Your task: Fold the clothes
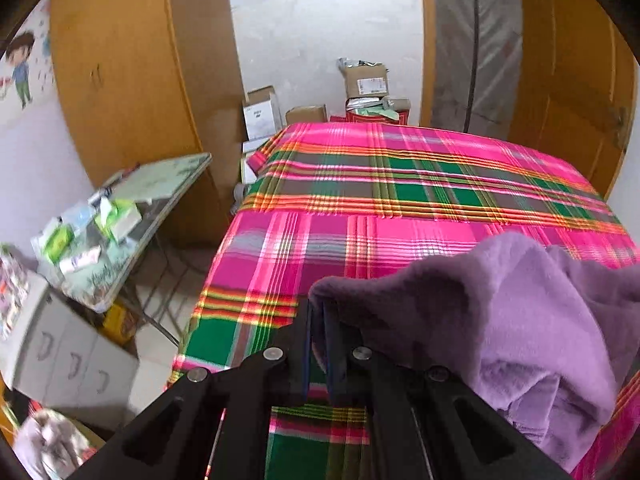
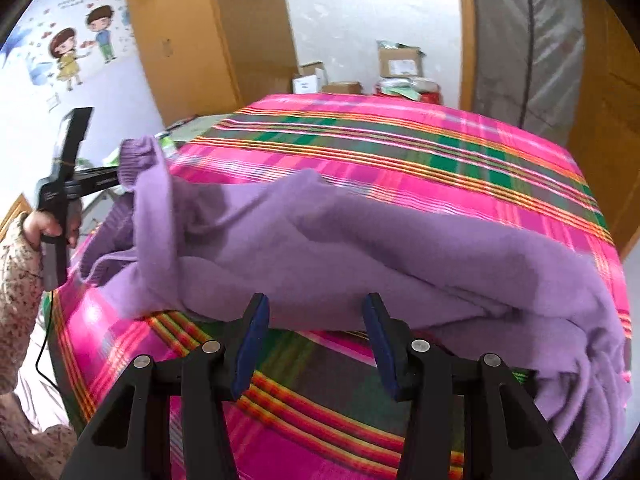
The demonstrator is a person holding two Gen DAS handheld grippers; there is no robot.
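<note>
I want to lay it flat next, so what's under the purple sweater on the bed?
Around the purple sweater only the pink and green plaid bedcover shows, running beneath it. Anything directly beneath its bunched folds is covered. The left gripper lifts one end off the bed.

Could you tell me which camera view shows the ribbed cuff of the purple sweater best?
The right wrist view: the ribbed cuff stands clear, pinched in the left claw. The left wrist view shows only smooth purple sweater fabric draped over that claw; its ribbing is hidden.

Black hand-held gripper (image 2: 316,312), blue pads (image 2: 250,344), floral sleeve (image 2: 18,280)
</note>
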